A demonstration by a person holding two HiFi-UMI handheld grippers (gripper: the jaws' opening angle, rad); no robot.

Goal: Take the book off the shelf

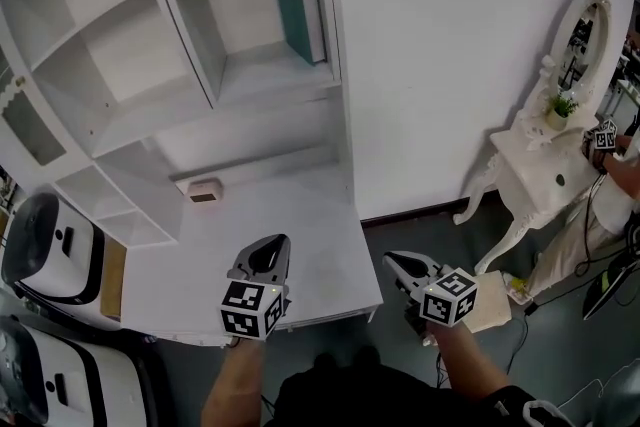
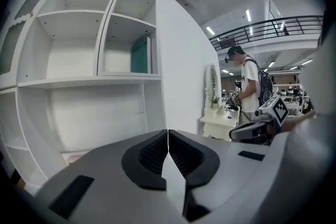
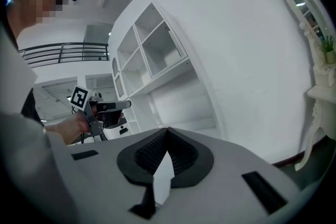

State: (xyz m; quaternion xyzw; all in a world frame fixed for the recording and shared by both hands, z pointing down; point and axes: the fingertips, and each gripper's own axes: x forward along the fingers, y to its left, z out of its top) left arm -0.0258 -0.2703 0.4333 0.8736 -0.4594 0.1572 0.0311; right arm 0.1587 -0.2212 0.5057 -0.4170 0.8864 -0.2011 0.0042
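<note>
A teal book (image 1: 298,7) stands upright in the upper right compartment of the white shelf unit (image 1: 190,65), leaning against its right wall. In the left gripper view the book (image 2: 140,55) is far ahead and above. My left gripper (image 1: 268,255) hovers over the white desk, low in the head view, shut with nothing between its jaws (image 2: 168,131). My right gripper (image 1: 408,267) is beside it, past the desk's right edge, also shut and empty (image 3: 167,129). The right gripper view shows the shelf (image 3: 152,50) but not the book.
A small reddish box (image 1: 205,192) lies at the back of the desk (image 1: 320,215). A white dressing table (image 1: 535,165) with a mirror and a small plant (image 1: 562,105) stands at the right. White machines (image 1: 50,245) stand at the left. Another person (image 2: 251,89) stands by the dressing table.
</note>
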